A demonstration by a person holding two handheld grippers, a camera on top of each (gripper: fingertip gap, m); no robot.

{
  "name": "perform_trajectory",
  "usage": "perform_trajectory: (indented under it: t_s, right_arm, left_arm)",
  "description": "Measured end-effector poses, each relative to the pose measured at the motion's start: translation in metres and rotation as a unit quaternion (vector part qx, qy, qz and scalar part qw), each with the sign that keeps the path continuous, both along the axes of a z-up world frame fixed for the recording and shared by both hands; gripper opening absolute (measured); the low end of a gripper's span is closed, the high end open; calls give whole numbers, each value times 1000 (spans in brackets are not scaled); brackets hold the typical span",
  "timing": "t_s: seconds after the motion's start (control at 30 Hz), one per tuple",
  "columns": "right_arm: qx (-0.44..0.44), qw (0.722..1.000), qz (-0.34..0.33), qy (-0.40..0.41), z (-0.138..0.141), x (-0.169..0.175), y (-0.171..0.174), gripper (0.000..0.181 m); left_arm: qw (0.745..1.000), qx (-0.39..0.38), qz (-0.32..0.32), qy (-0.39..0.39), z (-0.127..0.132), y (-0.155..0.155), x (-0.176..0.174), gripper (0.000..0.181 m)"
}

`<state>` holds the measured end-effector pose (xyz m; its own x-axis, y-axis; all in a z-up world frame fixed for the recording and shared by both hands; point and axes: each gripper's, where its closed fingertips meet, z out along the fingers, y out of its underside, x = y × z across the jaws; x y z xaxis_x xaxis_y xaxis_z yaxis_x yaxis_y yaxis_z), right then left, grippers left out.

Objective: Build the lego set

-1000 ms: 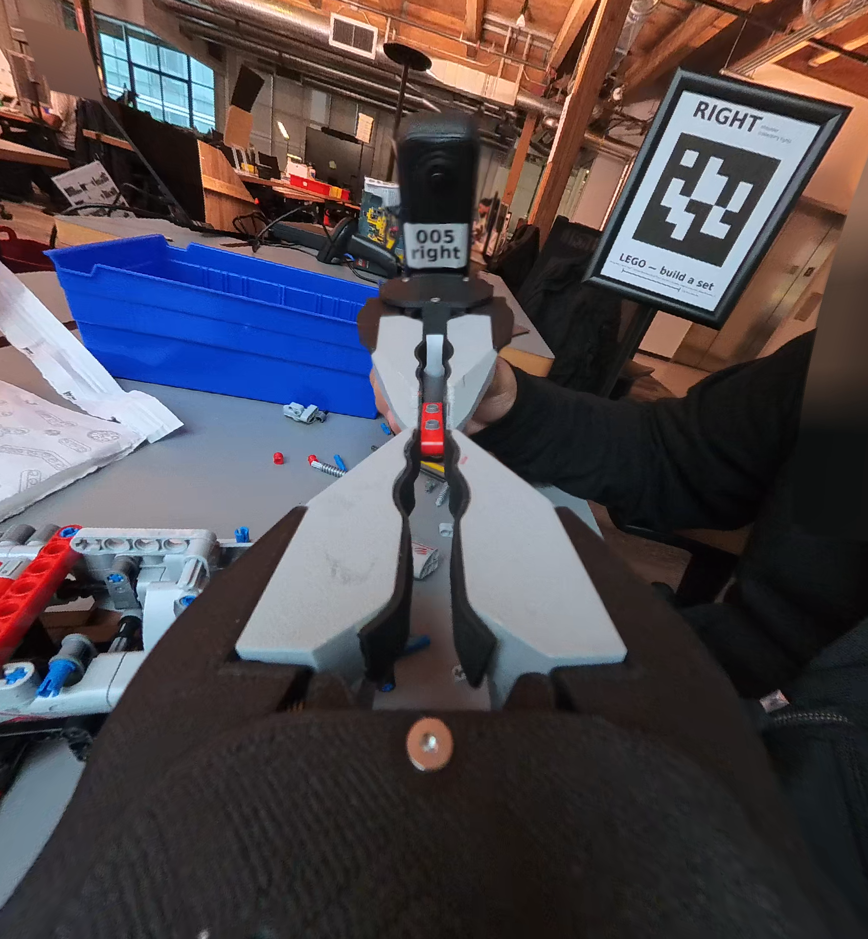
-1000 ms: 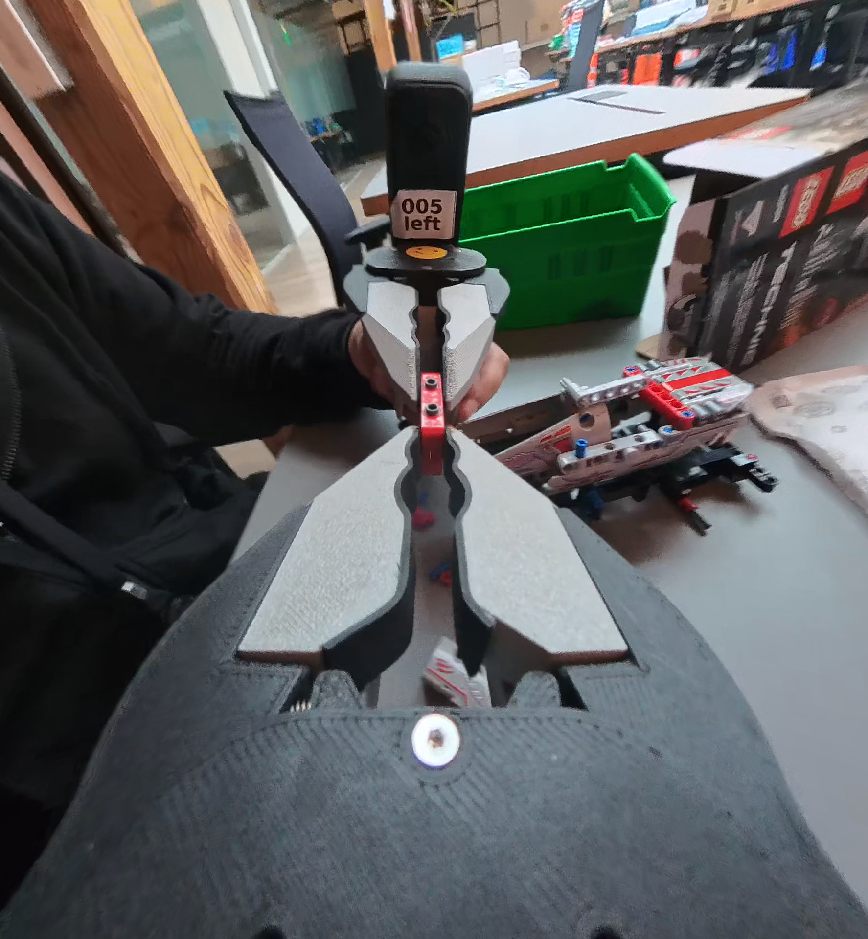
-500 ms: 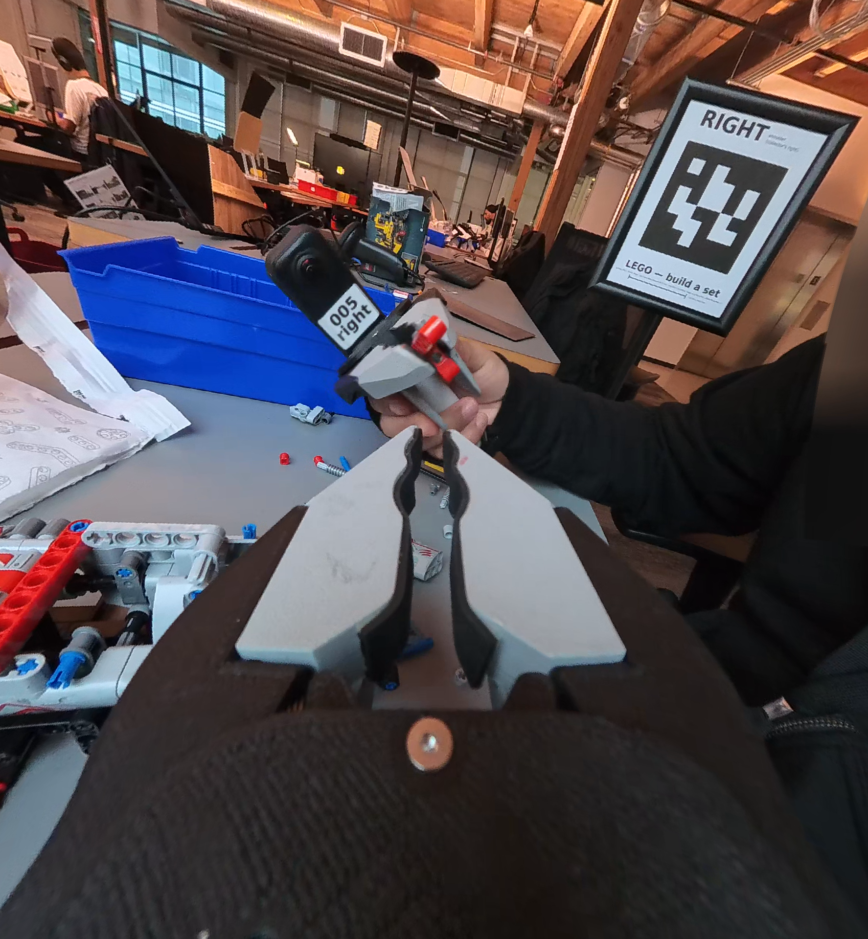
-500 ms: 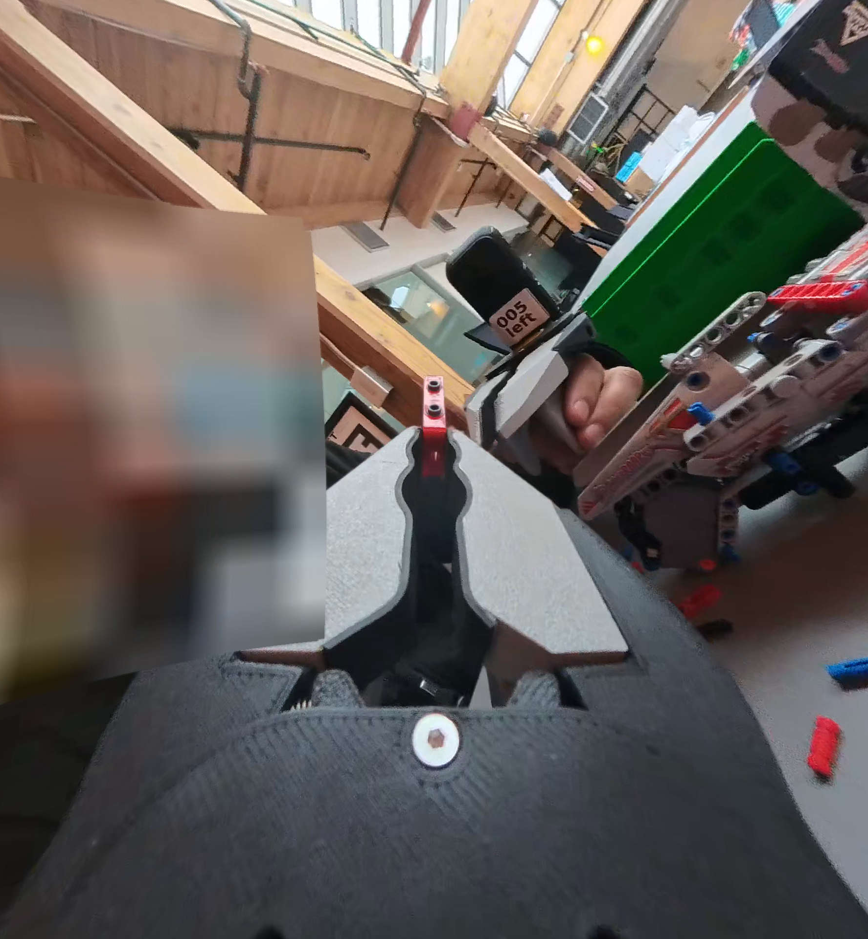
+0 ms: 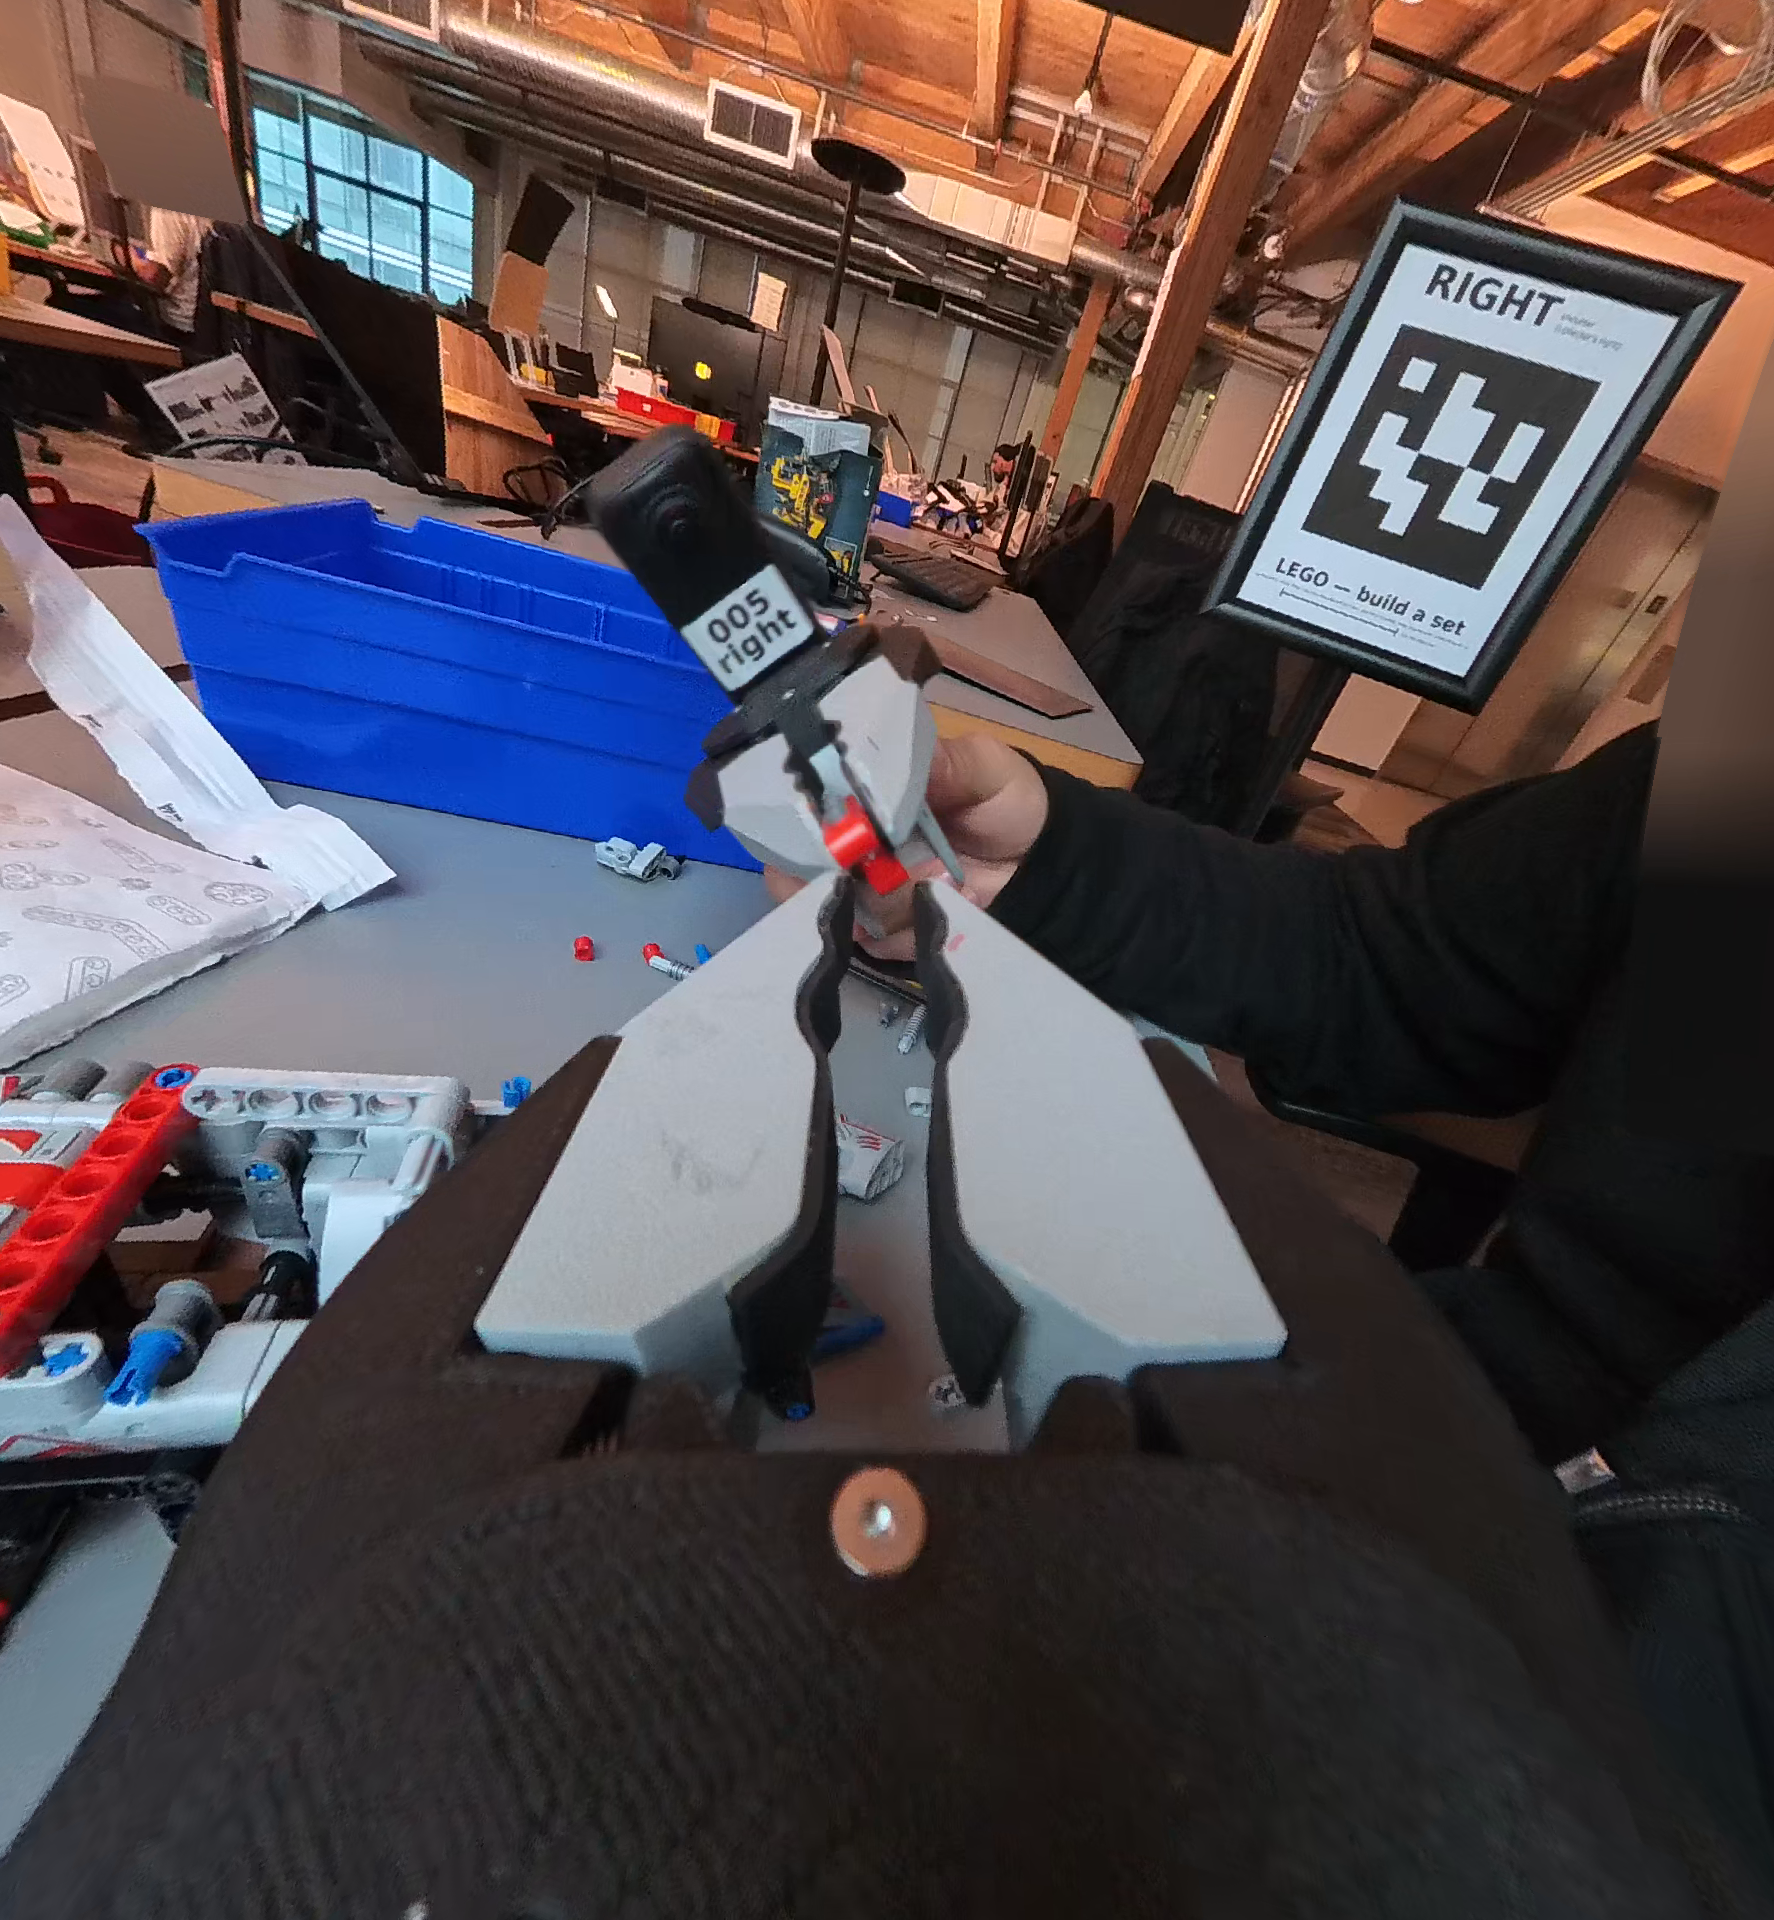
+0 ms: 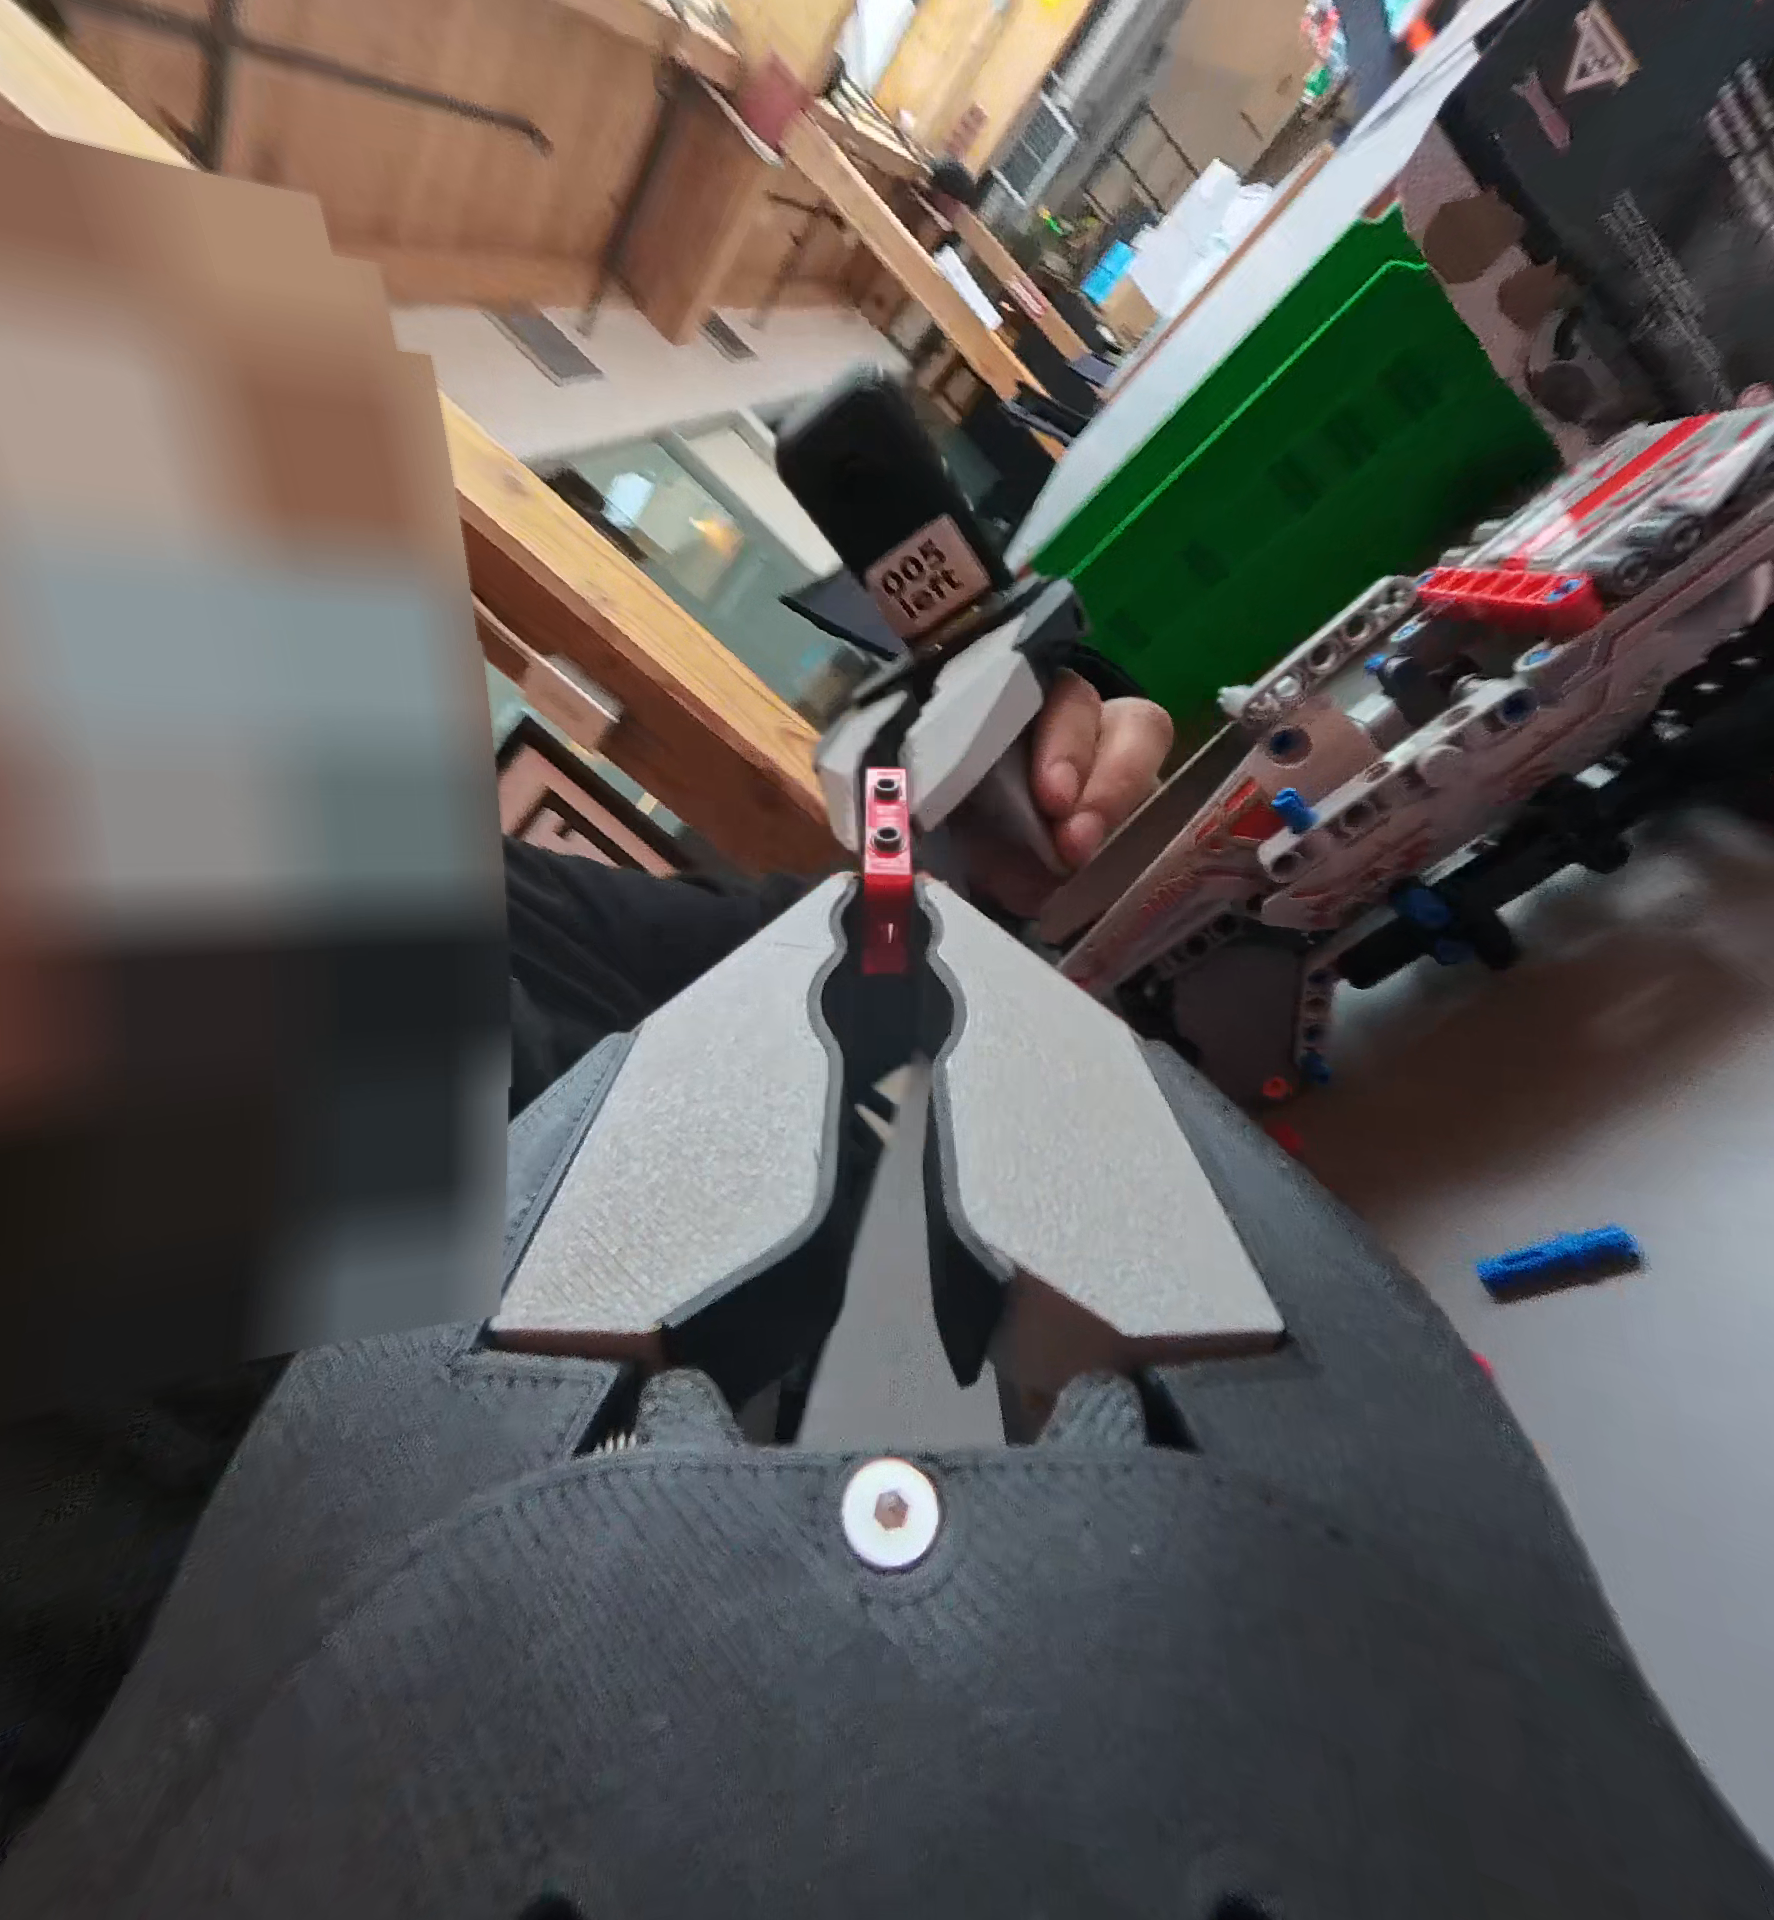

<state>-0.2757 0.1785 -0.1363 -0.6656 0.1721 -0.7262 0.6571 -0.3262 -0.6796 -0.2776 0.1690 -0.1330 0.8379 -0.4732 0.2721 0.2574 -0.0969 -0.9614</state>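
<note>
Left wrist view: the left gripper point(image 5: 878, 914) now stands empty at centre frame, fingers slightly apart; a second ago both grippers pinched the red piece point(image 5: 855, 840).

Right wrist view: the right gripper point(image 6: 885, 914) alone clamps the red piece point(image 6: 885, 852), centre frame, handover done. The half-built model point(image 6: 1465, 769) sits at right.

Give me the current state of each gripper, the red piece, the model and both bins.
Right gripper: shut on the red piece, held in the air.
Left gripper: slightly parted, holding nothing.
Model: partly built, resting on the table.
Blue bin: upright, contents hidden.
Green bin: on the table, contents hidden.
</note>
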Motion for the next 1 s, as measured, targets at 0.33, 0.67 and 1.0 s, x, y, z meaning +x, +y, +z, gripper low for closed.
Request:
perform_trajectory:
  t_s: [0.33, 0.67, 1.0]
  right_arm:
    - [131, 988, -28, 77, -8, 1, -9, 4]
    - [311, 908, -161, 232, -2, -14, 7, 25]
    - [506, 717, -275, 392, 13, -16, 15, 17]
  left_arm:
    - [1000, -6, 2, -5, -1, 0, -1, 8]
    - [987, -19, 44, -156, 7, 9, -15, 7]
    - [966, -35, 53, -251, 8, 14, -16, 7]
